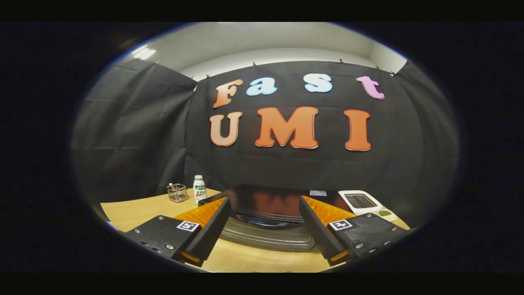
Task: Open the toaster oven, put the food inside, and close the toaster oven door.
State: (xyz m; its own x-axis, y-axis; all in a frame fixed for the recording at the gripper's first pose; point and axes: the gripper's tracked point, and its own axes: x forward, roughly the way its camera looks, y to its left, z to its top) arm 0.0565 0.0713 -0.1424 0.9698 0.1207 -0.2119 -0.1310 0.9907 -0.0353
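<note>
The gripper (pixel 262 239) has its two fingers spread wide apart, holding nothing, over the pale wooden table (pixel 135 213). Just ahead of them, at twelve o'clock and partly between the tips, sits the toaster oven (pixel 266 221), seen from above, its dark glossy top and ribbed silver front toward the fingers; whether its door is shut cannot be told for certain. To open it well, the fingers likely need to drop lower and come level with the door's upper edge, then pull outward and down. Beyond, at two o'clock, lies a white tray-like device (pixel 360 201) with a small greenish item (pixel 385 213), perhaps the food, beside it. At ten o'clock stand a small white bottle (pixel 199 188), its label too blurred to read, and a wire basket (pixel 177 192).
</note>
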